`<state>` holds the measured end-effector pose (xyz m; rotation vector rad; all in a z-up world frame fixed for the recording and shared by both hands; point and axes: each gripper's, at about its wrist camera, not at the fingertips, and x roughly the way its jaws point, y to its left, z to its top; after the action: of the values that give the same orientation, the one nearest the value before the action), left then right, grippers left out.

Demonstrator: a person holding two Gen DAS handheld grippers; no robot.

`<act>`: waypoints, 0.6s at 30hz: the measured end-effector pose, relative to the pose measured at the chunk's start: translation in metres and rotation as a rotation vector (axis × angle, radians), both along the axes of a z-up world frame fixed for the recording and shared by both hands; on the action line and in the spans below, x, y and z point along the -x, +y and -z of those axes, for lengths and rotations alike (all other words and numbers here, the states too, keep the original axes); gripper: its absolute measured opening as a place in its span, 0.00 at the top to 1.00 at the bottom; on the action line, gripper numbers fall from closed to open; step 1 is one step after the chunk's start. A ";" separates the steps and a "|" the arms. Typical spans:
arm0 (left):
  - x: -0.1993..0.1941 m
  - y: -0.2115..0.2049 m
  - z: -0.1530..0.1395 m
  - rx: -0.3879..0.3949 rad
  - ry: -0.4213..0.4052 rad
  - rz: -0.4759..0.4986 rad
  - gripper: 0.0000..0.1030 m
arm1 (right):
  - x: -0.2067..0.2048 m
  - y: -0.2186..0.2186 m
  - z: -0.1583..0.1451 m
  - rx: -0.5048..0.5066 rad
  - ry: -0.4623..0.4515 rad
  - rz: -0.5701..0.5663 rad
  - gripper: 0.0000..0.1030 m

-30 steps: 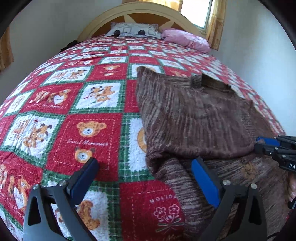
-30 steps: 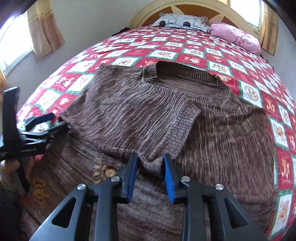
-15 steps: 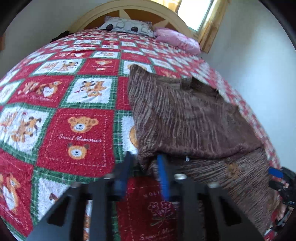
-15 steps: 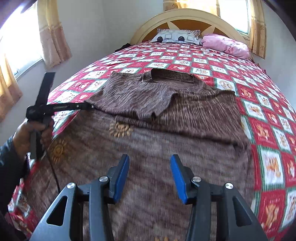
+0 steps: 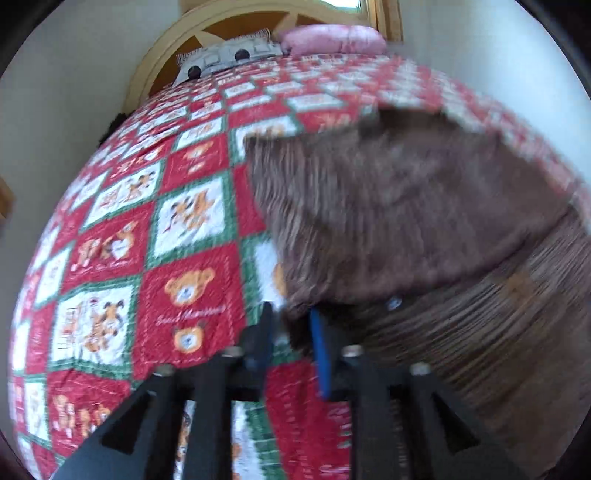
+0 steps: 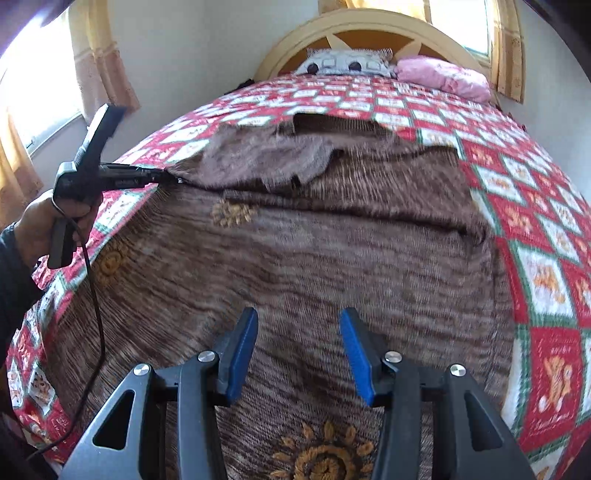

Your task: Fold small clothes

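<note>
A brown knitted sweater (image 6: 332, 258) with orange flower motifs lies flat on the bed, its left side folded inward over the chest (image 6: 266, 158). My left gripper (image 5: 290, 325) grips the sweater's (image 5: 406, 221) left edge at the fold; its jaws are opening slightly with brown fabric still between them. In the right wrist view the left gripper (image 6: 171, 180) pinches that edge, held by a person's hand (image 6: 40, 229). My right gripper (image 6: 297, 325) hovers open over the sweater's lower part, nothing between its fingers.
The bed wears a red, green and white teddy-bear quilt (image 6: 535, 240). A grey pillow (image 6: 347, 64) and a pink pillow (image 6: 443, 75) lie against the wooden headboard (image 6: 369, 26). The left gripper's cable (image 6: 96, 295) hangs over the quilt. Curtained windows flank the bed.
The left gripper went from wide open to closed on the sweater's left edge and rolled. The right gripper released the folded sleeve, drew back toward the hem and opened wider.
</note>
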<state>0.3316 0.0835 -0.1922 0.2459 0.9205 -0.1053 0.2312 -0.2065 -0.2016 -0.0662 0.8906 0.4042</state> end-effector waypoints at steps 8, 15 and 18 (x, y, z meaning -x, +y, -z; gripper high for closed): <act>0.059 0.010 -0.017 0.117 -0.037 -0.019 0.47 | 0.020 0.004 0.000 0.066 -0.012 -0.050 0.37; 0.092 -0.017 0.001 0.041 -0.049 0.000 0.47 | 0.001 -0.017 -0.003 0.029 0.018 0.029 0.37; 0.096 -0.014 0.001 0.058 -0.040 -0.028 0.47 | -0.004 -0.026 -0.001 0.035 0.042 0.049 0.37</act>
<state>0.2352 0.0699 -0.1930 0.1805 0.8799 -0.1013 0.2350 -0.2323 -0.2002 -0.0686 0.9391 0.3453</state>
